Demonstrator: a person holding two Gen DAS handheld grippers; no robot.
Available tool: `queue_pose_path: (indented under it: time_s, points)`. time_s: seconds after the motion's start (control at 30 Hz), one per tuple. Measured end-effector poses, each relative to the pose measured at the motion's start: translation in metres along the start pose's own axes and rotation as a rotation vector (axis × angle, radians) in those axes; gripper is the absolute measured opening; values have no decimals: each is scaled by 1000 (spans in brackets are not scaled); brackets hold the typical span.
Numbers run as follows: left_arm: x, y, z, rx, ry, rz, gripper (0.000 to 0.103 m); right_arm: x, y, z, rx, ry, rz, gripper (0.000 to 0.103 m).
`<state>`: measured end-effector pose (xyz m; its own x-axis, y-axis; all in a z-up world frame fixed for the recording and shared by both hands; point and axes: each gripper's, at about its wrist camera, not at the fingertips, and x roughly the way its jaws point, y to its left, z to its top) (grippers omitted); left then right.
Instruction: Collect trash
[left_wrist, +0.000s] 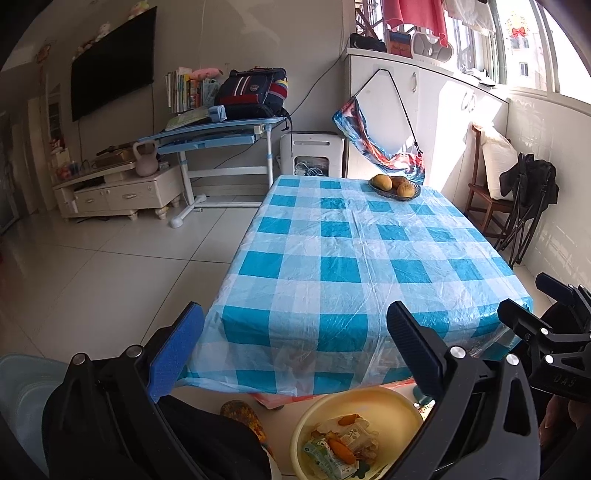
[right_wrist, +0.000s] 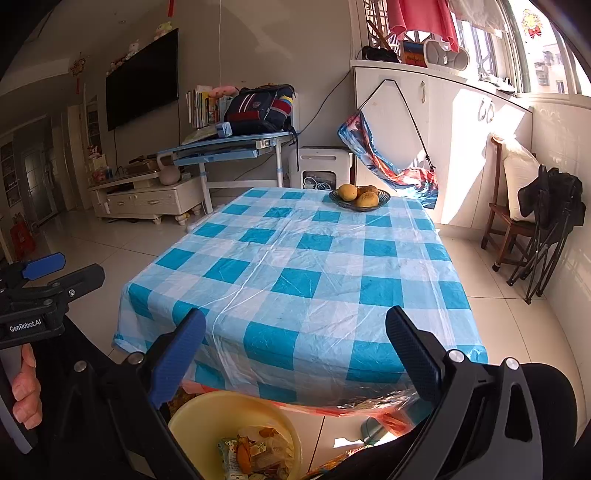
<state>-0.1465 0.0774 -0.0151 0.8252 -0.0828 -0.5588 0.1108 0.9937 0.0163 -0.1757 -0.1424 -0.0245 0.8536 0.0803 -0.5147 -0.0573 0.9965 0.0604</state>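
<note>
Place: a home's living and dining room.
Ahead of the jaws: dining table under a blue checked cloth, fruit bowl at its far end.
Far left: wall television, low cabinet, child's desk bearing a schoolbag.
Far right: hanging laundry, wooden chair.

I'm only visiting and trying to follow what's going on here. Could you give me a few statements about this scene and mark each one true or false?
1. The yellow basin on the floor holds wrappers and scraps. True.
2. The left gripper is clamped on a wrapper. False: its jaws stand wide apart and hold nothing.
3. A dish of fruit sits at the far end of the checked tablecloth. True.
4. Trash lies scattered over the tablecloth. False: only the dish of fruit is on it.
5. The right gripper is open. True.
</note>
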Motion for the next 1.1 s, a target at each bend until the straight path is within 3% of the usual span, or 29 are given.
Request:
queue_pose_path:
  time_s: [1.1]
  points:
    - [2,-5,0,30,5,20,96,1,0,-1,-4,8,-3,94]
